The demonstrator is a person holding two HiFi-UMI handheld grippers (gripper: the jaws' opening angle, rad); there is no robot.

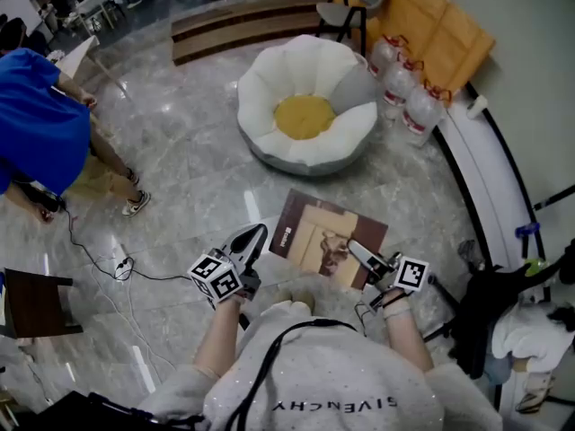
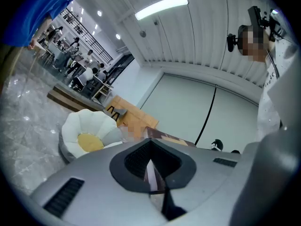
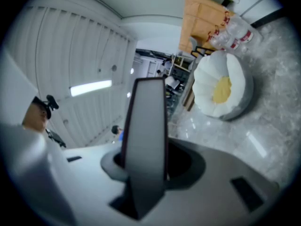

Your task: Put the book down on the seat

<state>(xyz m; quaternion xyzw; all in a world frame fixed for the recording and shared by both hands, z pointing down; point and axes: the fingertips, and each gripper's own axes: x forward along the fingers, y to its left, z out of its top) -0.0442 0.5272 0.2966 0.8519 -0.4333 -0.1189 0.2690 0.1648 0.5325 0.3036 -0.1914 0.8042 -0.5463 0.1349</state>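
Note:
In the head view I hold a brown book (image 1: 328, 239) flat above the marble floor, just in front of my chest. My left gripper (image 1: 258, 239) is shut on its left edge and my right gripper (image 1: 362, 256) on its near right corner. The seat (image 1: 305, 106), a white flower-shaped cushion with a yellow centre, lies on the floor well beyond the book. The left gripper view shows the book's thin edge (image 2: 151, 171) pinched between the jaws, with the seat (image 2: 89, 134) at the left. In the right gripper view the book (image 3: 146, 135) stands edge-on between the jaws, and the seat (image 3: 221, 86) is at the upper right.
A person in a blue shirt (image 1: 36, 115) stands at the left. Large water bottles (image 1: 404, 88) and a dark chair (image 1: 355, 7) stand behind the seat, before an orange panel (image 1: 440, 21). A cable with a plug strip (image 1: 119, 264) crosses the floor; bags (image 1: 494, 312) sit at my right.

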